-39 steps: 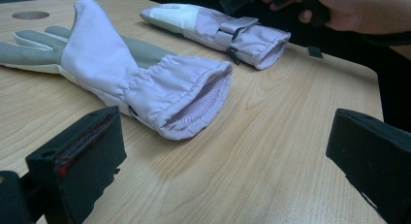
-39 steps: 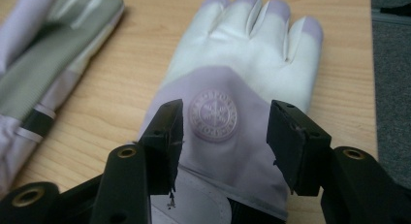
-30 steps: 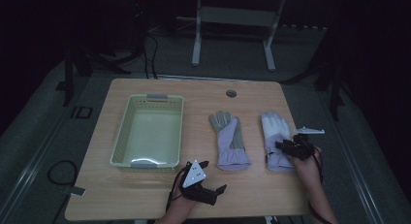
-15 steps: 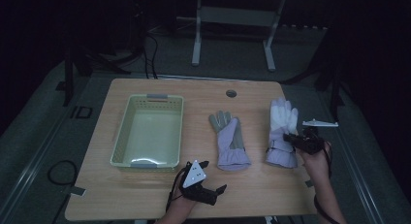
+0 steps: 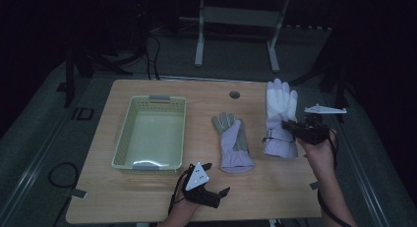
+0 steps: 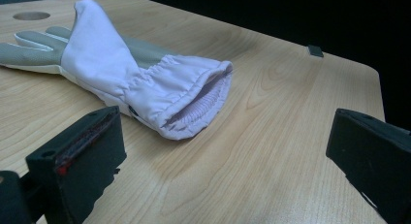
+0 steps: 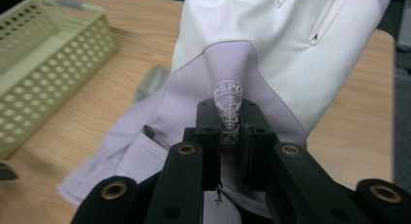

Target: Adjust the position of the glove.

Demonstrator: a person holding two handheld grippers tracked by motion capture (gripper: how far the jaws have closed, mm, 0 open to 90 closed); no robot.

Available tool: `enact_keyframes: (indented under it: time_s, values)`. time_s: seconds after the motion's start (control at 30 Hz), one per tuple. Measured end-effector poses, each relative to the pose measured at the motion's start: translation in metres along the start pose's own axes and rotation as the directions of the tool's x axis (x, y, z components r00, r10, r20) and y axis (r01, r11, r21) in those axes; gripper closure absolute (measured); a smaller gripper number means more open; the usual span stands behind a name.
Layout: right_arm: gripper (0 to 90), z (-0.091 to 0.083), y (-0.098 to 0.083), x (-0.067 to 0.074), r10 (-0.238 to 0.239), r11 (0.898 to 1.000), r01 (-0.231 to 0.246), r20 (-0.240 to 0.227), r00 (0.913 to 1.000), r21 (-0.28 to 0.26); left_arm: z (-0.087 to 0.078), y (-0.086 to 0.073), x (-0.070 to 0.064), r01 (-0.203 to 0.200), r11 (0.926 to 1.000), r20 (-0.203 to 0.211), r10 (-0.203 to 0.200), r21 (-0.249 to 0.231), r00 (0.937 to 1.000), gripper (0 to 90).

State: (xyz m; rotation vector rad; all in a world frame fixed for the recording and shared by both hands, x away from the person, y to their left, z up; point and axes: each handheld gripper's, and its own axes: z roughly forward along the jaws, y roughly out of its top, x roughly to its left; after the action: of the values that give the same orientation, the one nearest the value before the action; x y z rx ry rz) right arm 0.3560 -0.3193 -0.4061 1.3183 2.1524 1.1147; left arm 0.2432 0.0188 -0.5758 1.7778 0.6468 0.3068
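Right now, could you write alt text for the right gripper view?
The right gripper pinches a fold of a white and lilac glove, lifting it above a wooden table. A pale green perforated basket sits at the left.

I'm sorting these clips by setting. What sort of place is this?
Probably a lab or recording room, not a home: a lone wooden table in a dark room, a metal stand behind it, cables on the grey floor, and hand-held grippers working on gloves.
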Motion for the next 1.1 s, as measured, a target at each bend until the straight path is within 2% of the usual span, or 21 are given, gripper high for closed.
enact_keyframes:
  time_s: [0.17,0.4,0.6,0.67,0.77,0.9,1.1]
  values:
    - [80.8,0.009,0.009,0.026,-0.035,0.999,0.034,-0.046,0.9984,-0.021,0.000,0.000,0.000,-0.001,1.0000,-0.002,0.001,-0.001,1.0000,0.6]
    - [80.7,0.035,0.012,0.059,-0.045,0.999,0.048,-0.110,0.9929,0.021,0.000,0.000,0.000,0.000,1.0000,-0.001,0.000,-0.001,1.0000,0.6]
    - [80.6,0.055,0.008,0.084,-0.060,0.997,0.067,-0.141,0.9882,0.048,0.000,0.000,-0.001,-0.002,1.0000,0.000,0.002,-0.001,1.0000,0.6]
    - [80.5,0.059,0.004,0.088,-0.059,0.997,0.066,-0.156,0.9861,0.043,0.000,0.000,-0.001,-0.002,1.0000,0.000,0.002,-0.002,1.0000,0.6]
    - [80.6,0.066,-0.002,0.093,-0.057,0.996,0.066,-0.147,0.9875,0.061,0.000,0.000,-0.001,-0.006,1.0000,0.000,0.006,0.001,1.0000,0.6]
    - [80.5,0.076,-0.012,0.093,-0.025,0.994,0.040,-0.142,0.9895,0.100,0.000,0.000,-0.001,-0.007,1.0000,0.001,0.007,0.001,1.0000,0.6]
    - [80.1,0.093,-0.021,0.089,-0.025,0.990,0.041,-0.112,0.9934,0.138,0.000,0.000,-0.001,-0.007,1.0000,0.002,0.007,0.001,1.0000,0.6]
